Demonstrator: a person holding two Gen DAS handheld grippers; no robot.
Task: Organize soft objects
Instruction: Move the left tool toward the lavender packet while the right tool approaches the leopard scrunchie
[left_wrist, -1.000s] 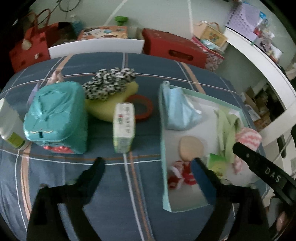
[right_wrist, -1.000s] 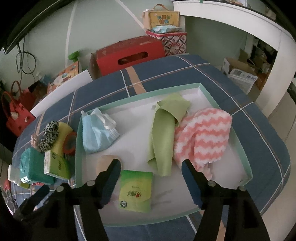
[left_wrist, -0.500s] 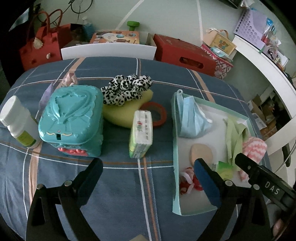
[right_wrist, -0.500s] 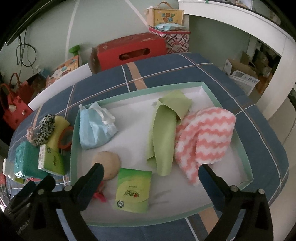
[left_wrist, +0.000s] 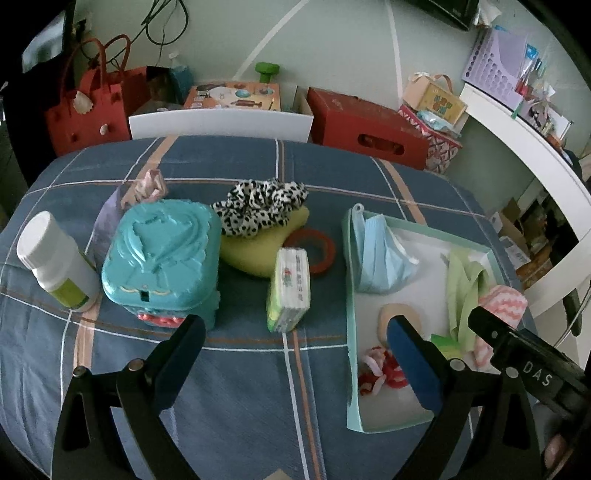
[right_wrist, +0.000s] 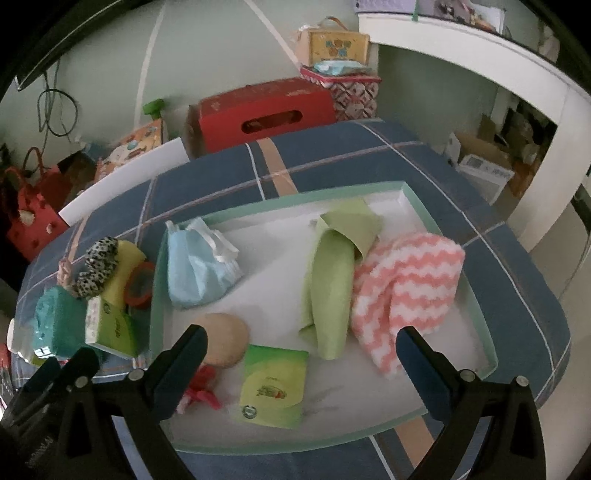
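Tray (right_wrist: 476, 295), mint-rimmed, was set on the plaid cloth as collecting point; 6 soft items were lodged inside: blue face mask (right_wrist: 199, 273), green cloth (right_wrist: 332, 280), pink zigzag towel (right_wrist: 406, 291), tan puff (right_wrist: 227, 338), green tissue pack (right_wrist: 273, 387), red-white scrunchie (right_wrist: 199, 391). Outside, well apart from the tray, leopard scrunchie (left_wrist: 262, 206) was left draped on yellow sponge (left_wrist: 258, 251), presumably awaiting transfer. Right gripper (right_wrist: 303, 360) was held wide open and empty, its jaws just opened; left gripper (left_wrist: 295, 347) likewise spread wide, nothing grasped.
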